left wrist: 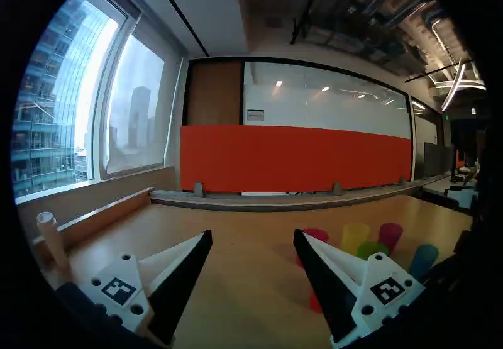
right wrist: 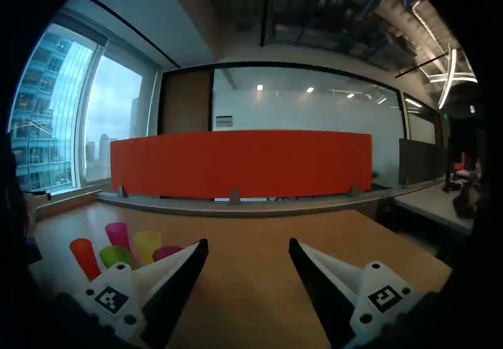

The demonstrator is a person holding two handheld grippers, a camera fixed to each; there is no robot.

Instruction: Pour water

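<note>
The left gripper point(left wrist: 251, 264) has its jaws spread wide, with nothing between them but bare wooden desk point(left wrist: 251, 223). Just past its right-hand fingertip, partly hidden behind that finger, stands a magenta cup point(left wrist: 316, 234). Lower down along the same finger a bit of an orange cup point(left wrist: 314, 302) peeks out. Farther to that side, clear of the fingers, stand a yellow cup point(left wrist: 355, 234), a green cup point(left wrist: 371, 249), a pink cup point(left wrist: 390, 232) and a blue cup point(left wrist: 424, 259), all upright and close together. None of them touches the gripper. The whole cluster sits on the near side of the orange divider point(left wrist: 295, 157), under its right half in the left gripper view.

The right gripper point(right wrist: 247, 264) is likewise gaping wide and holds nothing. In the right gripper view the cluster lies off its left-hand finger, with the magenta cup half hidden behind that finger and the yellow, pink, green and orange cups beyond it, under the divider's left end.

A window point(left wrist: 135, 116) meets the divider's left end.
</note>
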